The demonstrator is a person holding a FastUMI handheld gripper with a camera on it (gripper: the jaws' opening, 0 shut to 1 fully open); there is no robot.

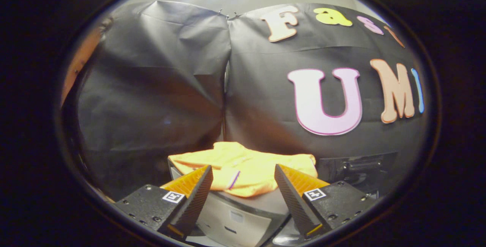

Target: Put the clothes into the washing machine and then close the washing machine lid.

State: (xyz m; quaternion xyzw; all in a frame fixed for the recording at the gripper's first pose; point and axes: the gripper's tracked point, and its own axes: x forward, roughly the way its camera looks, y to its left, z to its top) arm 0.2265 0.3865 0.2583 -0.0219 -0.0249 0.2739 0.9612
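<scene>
The gripper [243, 186] is wide open and empty. The cloth [246, 167] lies at 12 o'clock just beyond the fingertips, long axis 9-to-3, atop the washer [235, 216].

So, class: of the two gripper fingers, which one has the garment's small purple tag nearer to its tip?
The left finger: the purple tag on the yellow garment lies just beside its tip, farther from the right finger. The gripper is open.
</scene>
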